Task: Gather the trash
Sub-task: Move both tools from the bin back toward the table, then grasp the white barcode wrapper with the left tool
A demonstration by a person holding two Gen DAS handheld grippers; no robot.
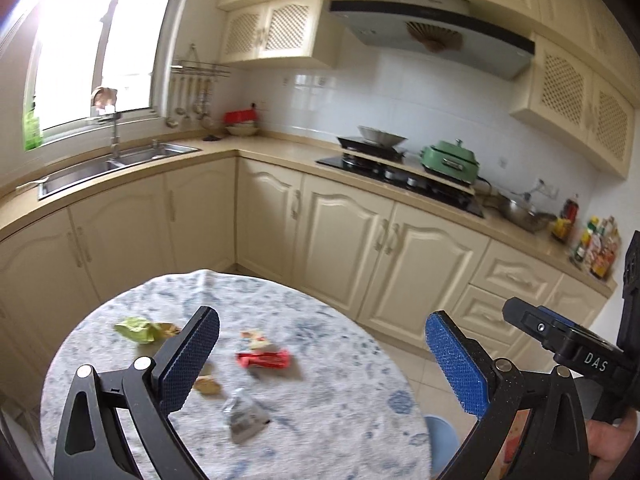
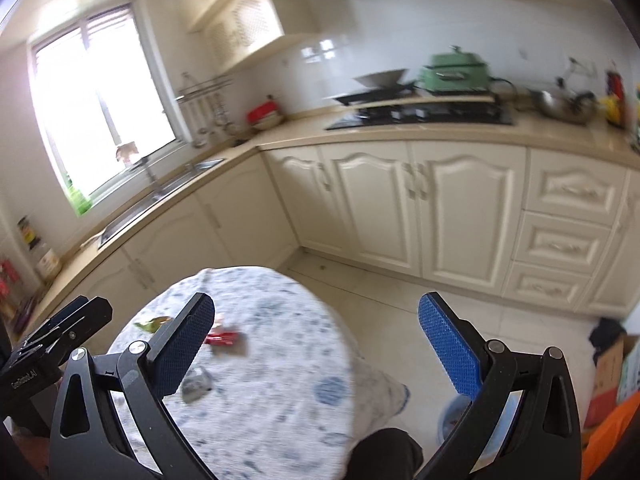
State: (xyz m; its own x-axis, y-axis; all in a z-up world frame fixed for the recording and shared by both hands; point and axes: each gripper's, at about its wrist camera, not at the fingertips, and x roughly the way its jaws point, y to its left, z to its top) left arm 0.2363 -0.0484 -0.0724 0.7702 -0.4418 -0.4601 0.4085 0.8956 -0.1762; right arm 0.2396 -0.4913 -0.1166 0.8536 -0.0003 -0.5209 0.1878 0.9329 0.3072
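The left claw [image 1: 322, 354] hangs above a round worktop [image 1: 332, 412] draped in a white cloth with a blue floral print. Its two blue-padded fingers [image 1: 192, 356] stand wide apart and hold nothing. Between them, near the middle of the worktop, lies a red wrapper [image 1: 264, 359], with a small pale scrap [image 1: 254, 340] touching it on the far side. Closer to the near edge lies a crumpled silver-grey wrapper [image 1: 245, 418]. Just beside the left finger sits a brown crumb of food [image 1: 207, 385], partly hidden by the pad. Toward the worktop's left edge lies a green wrapper [image 1: 136, 328] with a tan scrap [image 1: 168, 328] against it.

The right claw [image 2: 316, 344] hangs over the right edge of the same worktop, its fingers also spread wide and empty. In its blurred view the red wrapper sits just beside its left finger, the silver-grey wrapper below that, and the green wrapper behind the finger. A hand [image 1: 612, 436] grips the right tool's handle at the lower right corner of the left view.

Below the worktop's right edge stands a light blue bin [image 2: 452, 416] on the tiled floor [image 2: 400, 320]. Farther off, cream cabinets [image 1: 344, 232] run under an L-shaped kitchen counter [image 1: 280, 148] carrying a steel sink [image 1: 108, 168], a gas hob [image 1: 400, 176] and a green pot [image 1: 450, 160].
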